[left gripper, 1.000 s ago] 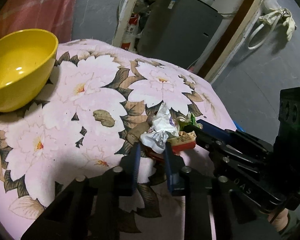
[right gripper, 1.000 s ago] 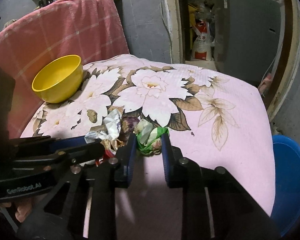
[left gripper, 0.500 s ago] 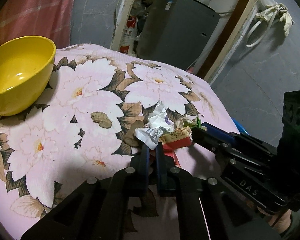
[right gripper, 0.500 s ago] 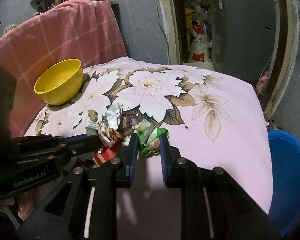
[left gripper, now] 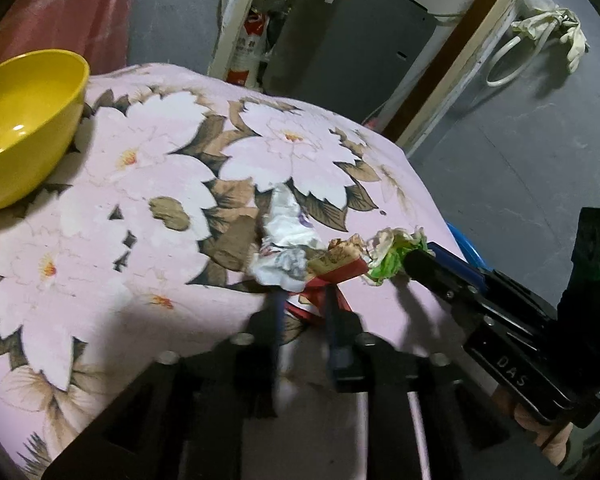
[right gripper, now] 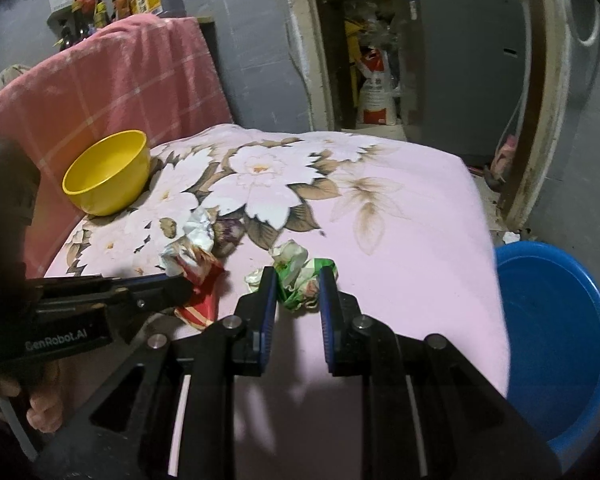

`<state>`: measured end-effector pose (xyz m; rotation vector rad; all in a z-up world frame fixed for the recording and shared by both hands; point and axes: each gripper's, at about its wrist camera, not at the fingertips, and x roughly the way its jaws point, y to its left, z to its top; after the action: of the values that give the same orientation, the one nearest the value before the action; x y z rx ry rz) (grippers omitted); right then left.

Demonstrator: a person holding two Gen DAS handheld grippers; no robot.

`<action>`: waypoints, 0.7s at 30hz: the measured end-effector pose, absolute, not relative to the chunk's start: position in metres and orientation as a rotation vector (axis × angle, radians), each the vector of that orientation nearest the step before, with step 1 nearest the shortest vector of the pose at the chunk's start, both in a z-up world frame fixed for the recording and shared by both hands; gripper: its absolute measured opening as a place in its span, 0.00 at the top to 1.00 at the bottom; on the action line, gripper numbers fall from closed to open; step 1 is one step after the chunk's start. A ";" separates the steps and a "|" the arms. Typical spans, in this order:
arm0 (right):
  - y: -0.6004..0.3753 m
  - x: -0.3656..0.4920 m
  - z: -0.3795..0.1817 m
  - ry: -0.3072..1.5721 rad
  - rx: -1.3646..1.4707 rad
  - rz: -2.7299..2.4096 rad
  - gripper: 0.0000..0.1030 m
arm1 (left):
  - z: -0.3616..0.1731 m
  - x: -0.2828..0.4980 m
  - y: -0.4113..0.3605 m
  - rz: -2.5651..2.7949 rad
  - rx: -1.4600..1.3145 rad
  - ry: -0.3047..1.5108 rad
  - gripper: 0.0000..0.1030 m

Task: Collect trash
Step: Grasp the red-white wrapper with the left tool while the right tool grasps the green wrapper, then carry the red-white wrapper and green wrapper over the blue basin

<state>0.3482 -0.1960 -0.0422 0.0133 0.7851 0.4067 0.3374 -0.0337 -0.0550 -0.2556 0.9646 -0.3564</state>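
Yellow bowl (right gripper: 107, 173) on floral cloth (right gripper: 400, 240) — pink towel (right gripper: 112, 80) behind.

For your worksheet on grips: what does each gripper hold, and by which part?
Right gripper pinches the green wrapper by its near end. Left gripper's jaws have just been opening around the red wrapper; its hold cannot be told.

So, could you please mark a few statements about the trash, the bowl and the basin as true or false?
1. The yellow bowl is empty. True.
2. The right gripper is open with nothing between its jaws. False: it is shut on the green wrapper.
3. A blue basin stands on the floor beside the floral cloth. True.
4. The red wrapper lies inside the bowl. False: it is at the cloth's near side, well away from the bowl.
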 end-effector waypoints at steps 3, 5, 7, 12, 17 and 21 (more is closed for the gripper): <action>-0.204 0.346 -0.043 0.786 0.021 0.396 0.73 | -0.055 0.339 -0.040 -0.355 -0.255 0.964 0.69; -0.207 0.345 -0.043 0.787 0.028 0.393 0.73 | -0.054 0.342 -0.046 -0.351 -0.246 0.966 0.68; -0.212 0.343 -0.043 0.785 0.032 0.389 0.73 | -0.054 0.345 -0.050 -0.344 -0.251 0.967 0.68; -0.217 0.338 -0.043 0.779 0.043 0.384 0.73 | -0.054 0.347 -0.056 -0.311 -0.227 0.958 0.74; -0.223 0.330 -0.041 0.770 0.060 0.383 0.73 | -0.055 0.332 -0.062 -0.315 -0.204 0.956 0.75; -0.228 0.315 -0.033 0.735 0.060 0.379 0.73 | -0.052 0.314 -0.065 -0.331 -0.212 0.960 0.75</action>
<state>0.3147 -0.2281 -0.0332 0.0605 0.7351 0.3790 0.3138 -0.0652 -0.0523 -0.2121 0.9596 -0.3310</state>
